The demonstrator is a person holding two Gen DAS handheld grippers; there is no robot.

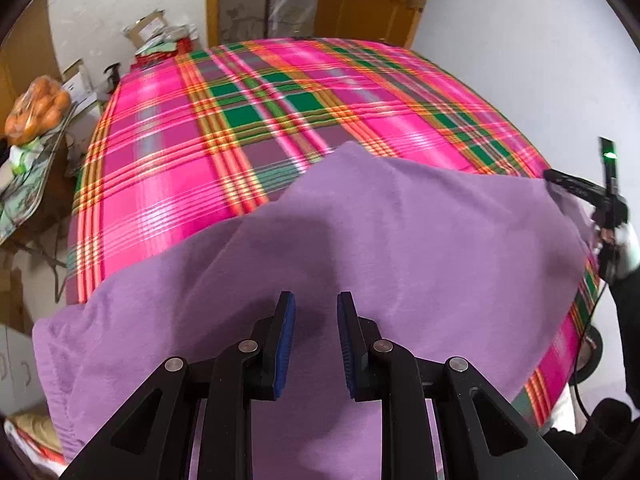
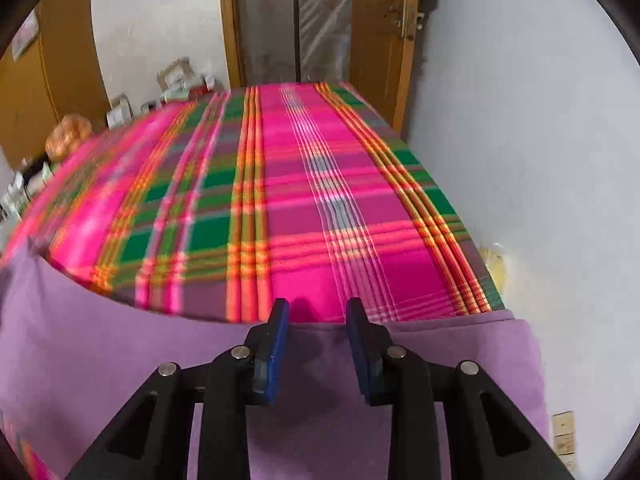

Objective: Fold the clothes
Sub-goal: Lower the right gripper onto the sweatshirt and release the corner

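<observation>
The soft lilac-purple knit garment (image 1: 360, 240) lies spread on the pink-and-green plaid bed cover (image 1: 248, 120), both grippers' jaws apart and empty above it; next, I judge, pinch an edge to fold.

No legible text, label, brand, number or sign is found in either wrist view. The cardboard boxes (image 1: 80, 80) beside the bed carry dark markings, too small and blurred to read. A framed picture on the wooden cabinet (image 2: 24, 40) shows no readable lettering. The wall sockets (image 2: 563, 436) bear no discernible marking.
</observation>
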